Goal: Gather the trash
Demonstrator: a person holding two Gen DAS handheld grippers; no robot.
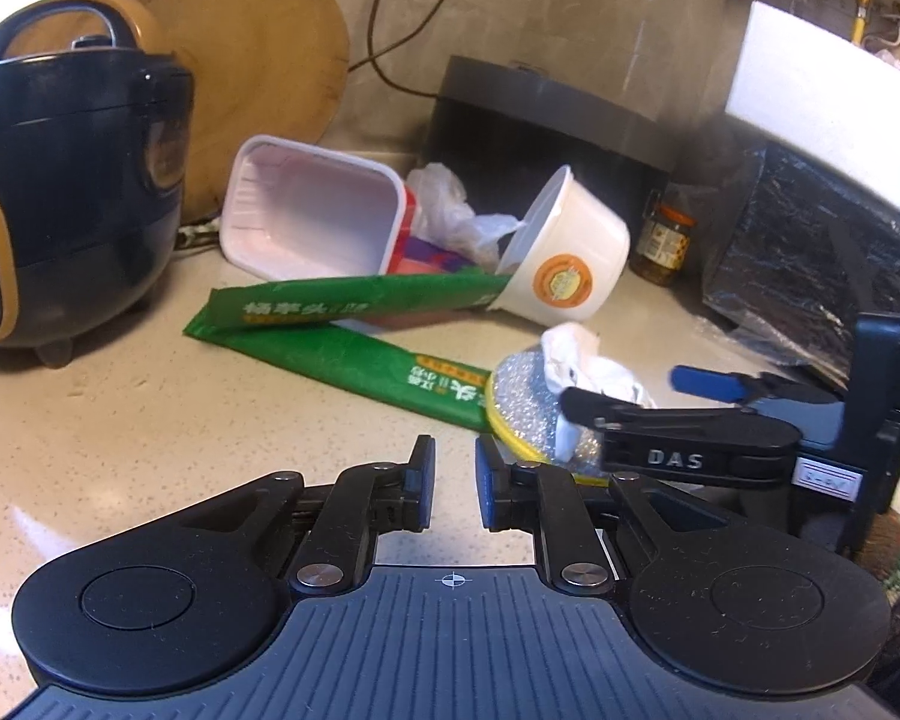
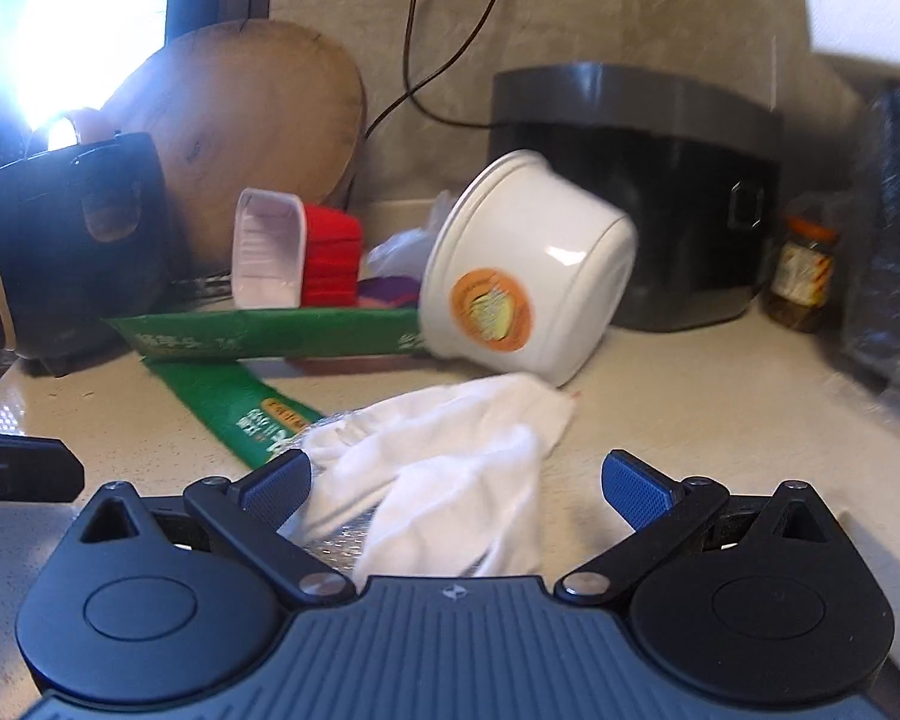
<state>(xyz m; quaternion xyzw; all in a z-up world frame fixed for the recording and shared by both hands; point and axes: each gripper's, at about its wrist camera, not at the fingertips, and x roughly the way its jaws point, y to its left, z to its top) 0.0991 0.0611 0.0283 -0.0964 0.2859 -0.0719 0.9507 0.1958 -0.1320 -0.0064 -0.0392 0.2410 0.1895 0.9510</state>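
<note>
Trash lies on a beige counter (image 1: 150, 420): two green wrappers (image 1: 354, 300), a tipped white bowl (image 1: 570, 258) with an orange sticker, a tipped white tray (image 1: 312, 210) with red outside, a clear plastic bag (image 1: 456, 210), a silvery lid (image 1: 522, 402) and a crumpled white tissue (image 1: 582, 360) on it. My right gripper (image 2: 456, 480) stands wide open around the tissue (image 2: 450, 456), pads not pressing on it; it also shows in the left wrist view, right gripper (image 1: 624, 387). My left gripper (image 1: 455, 480) hovers just left of the lid, a narrow gap between its fingers, nothing in it.
A black rice cooker (image 1: 72, 180) stands at the left with a round wooden board (image 1: 258, 48) behind it. A dark grey box (image 1: 546, 120) sits against the back wall, a jar (image 1: 666, 240) and a black bag (image 1: 810, 258) to its right. Cables hang down the wall.
</note>
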